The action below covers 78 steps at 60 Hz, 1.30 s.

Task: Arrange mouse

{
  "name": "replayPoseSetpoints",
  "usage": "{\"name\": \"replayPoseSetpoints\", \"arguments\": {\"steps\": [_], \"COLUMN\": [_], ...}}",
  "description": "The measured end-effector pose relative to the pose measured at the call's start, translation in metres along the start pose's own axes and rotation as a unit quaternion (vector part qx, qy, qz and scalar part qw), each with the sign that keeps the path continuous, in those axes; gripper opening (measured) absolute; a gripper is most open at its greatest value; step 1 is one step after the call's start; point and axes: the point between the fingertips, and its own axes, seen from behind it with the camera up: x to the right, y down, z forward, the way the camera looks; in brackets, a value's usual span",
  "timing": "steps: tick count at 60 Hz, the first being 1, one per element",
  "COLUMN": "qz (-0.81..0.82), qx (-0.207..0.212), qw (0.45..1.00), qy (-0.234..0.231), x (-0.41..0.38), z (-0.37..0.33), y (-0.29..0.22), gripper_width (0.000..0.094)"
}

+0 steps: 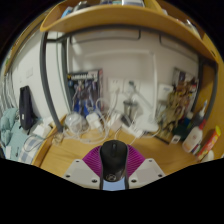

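- My hand-held gripper [114, 170] pinches a black mouse [114, 159], both pads pressing its sides.
- Mouse sits above the wooden worktop [70, 153]; clutter lines its far edge.

from here i see a wooden desk [70, 152] running up to a white wall [120, 55]. a wooden shelf [110, 20] curves overhead, with things on top i can't make out. the desk's far edge, against the wall, is crowded with clear plastic containers [85, 122]; bottles [195, 135] bunch at its right far corner, and a dark object [27, 105] stands at the left edge. a poster or printed sheet [84, 88] hangs on the wall. light is even and bright.
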Motion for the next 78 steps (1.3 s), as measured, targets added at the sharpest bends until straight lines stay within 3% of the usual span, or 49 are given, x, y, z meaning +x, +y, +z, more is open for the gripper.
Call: {"name": "replayPoseSetpoints", "arguments": {"steps": [11, 23, 24, 25, 28, 34, 35, 36, 41, 45, 46, 47, 69, 78], "qz": [0.017, 0.015, 0.014, 0.013, 0.003, 0.004, 0.004, 0.003, 0.017, 0.032, 0.032, 0.032, 0.047, 0.050], "qx": [-0.089, -0.142, -0.146, -0.141, -0.137, -0.135, -0.135, -0.135, -0.141, -0.137, -0.135, -0.132, 0.007, 0.050], "qw": [0.996, 0.990, 0.989, 0.990, 0.990, 0.991, 0.991, 0.991, 0.990, 0.990, 0.990, 0.991, 0.998, 0.997], "qy": [-0.013, -0.014, -0.014, -0.015, -0.016, -0.015, -0.015, -0.015, -0.014, -0.002, 0.003, 0.007, 0.028, 0.044], "x": [-0.033, -0.038, -0.038, -0.038, -0.037, -0.037, -0.037, -0.037, -0.038, -0.033, -0.031, -0.029, -0.026, -0.030], "z": [0.035, 0.041, 0.041, 0.042, 0.041, 0.041, 0.040, 0.040, 0.037, 0.031, 0.029, 0.027, -0.084, -0.144], "y": [0.104, 0.170, 0.175, 0.175, 0.175, 0.176, 0.176, 0.176, 0.175, 0.166, 0.162, 0.158, -0.042, -0.099], "gripper_width": [0.0281, 0.0282, 0.0387, 0.0307, 0.0306, 0.0379, 0.0432, 0.0411, 0.0482, 0.0677, 0.0664, 0.0740, 0.0777, 0.0780]}}
